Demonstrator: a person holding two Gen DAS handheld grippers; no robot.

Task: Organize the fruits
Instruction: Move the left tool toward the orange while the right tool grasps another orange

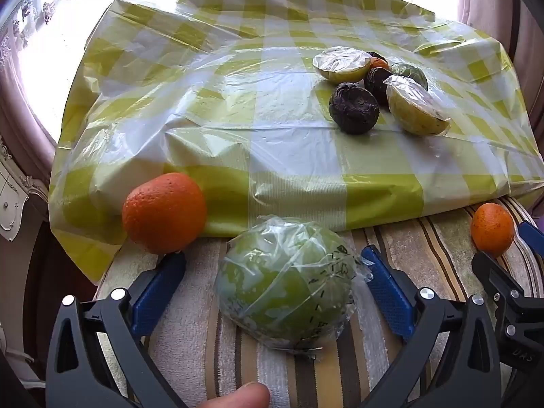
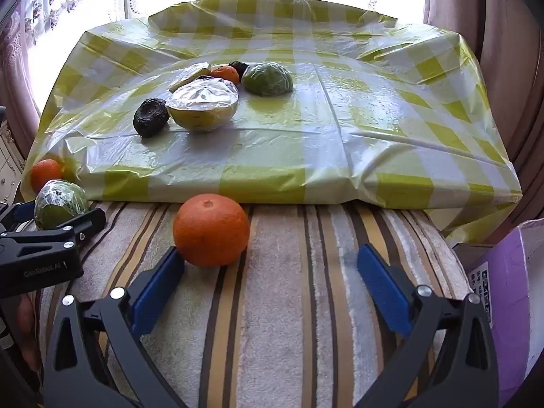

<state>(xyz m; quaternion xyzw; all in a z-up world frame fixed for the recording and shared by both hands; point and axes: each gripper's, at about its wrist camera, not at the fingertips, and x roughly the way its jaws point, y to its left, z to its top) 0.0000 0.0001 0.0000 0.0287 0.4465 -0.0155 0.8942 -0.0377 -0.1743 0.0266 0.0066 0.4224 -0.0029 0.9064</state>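
Both open: left gripper [image 1: 275, 272] straddles wrapped green fruit [image 1: 285, 285]; right gripper [image 2: 268, 265] beside orange [image 2: 210, 229], striped cloth [image 2: 306, 306] bare rightward.

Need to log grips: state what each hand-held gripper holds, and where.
Nothing is held. The left hand-held gripper stands open around the plastic-wrapped green round fruit; the right hand-held gripper is open, beside the round orange.
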